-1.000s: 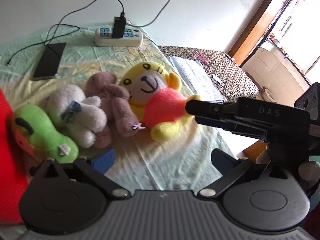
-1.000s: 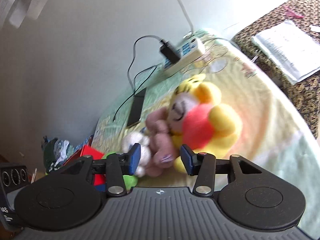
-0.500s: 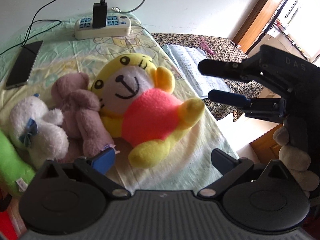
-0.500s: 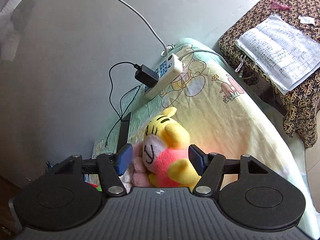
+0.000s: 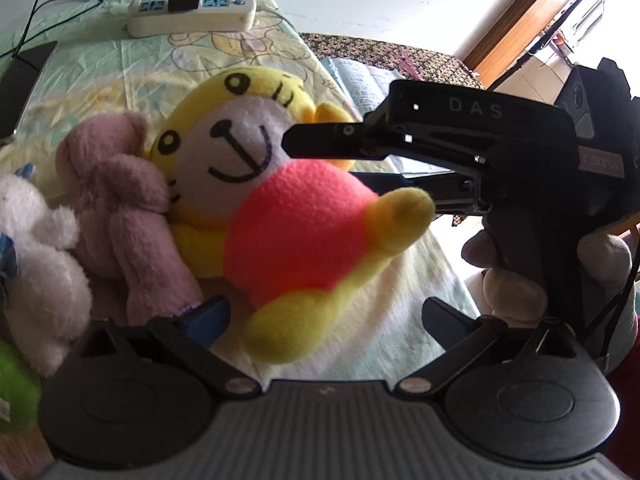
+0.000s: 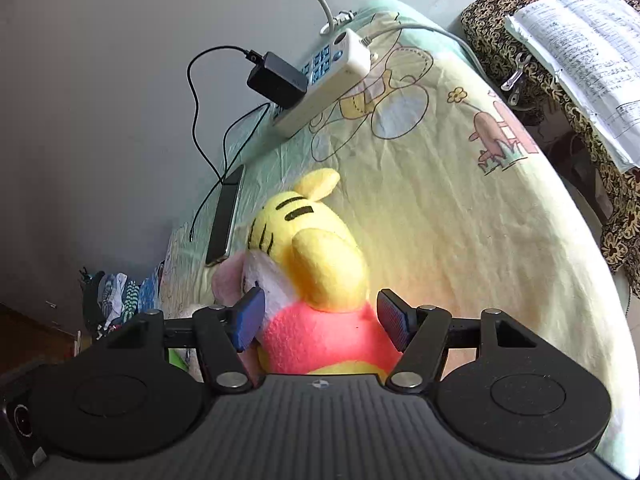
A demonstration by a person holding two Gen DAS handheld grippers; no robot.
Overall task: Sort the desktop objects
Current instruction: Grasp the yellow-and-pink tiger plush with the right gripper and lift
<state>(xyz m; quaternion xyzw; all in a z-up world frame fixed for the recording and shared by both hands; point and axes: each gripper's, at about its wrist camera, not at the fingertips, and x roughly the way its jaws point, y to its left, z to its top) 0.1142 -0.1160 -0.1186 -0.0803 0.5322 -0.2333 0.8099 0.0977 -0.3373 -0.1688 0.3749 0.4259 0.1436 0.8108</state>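
A pale yellow and green sheet (image 6: pixel 460 216) printed with cartoon animals covers the surface under me, running up to a plain grey wall. Against that wall, far ahead of my right gripper (image 6: pixel 320 320), lies a white power strip (image 6: pixel 324 84) with a black charger (image 6: pixel 276 80) plugged into it, and a dark phone (image 6: pixel 226 216) lies flat ahead and to the left. Off to the right, on a brown patterned cloth (image 6: pixel 520 44), sits an open notebook (image 6: pixel 588 56).

The yellow plush tiger (image 5: pixel 280 216) in its pink shirt lies on its back right in front of me. My right gripper has its fingers spread apart on either side of the toy's upper body, the blue pads (image 6: pixel 250 318) close to the plush; whether they press on it I cannot tell. From my left wrist view that gripper (image 5: pixel 304 160) reaches in from the right, its upper finger across the tiger's face.

My left gripper (image 5: pixel 320 316) is spread wide, holding nothing, with the tiger's leg between its fingers. Just left of the tiger lies a pink plush (image 5: pixel 120 208), touching it, then a white plush (image 5: pixel 36 264), and a green toy (image 5: pixel 12 392) at the far left edge.
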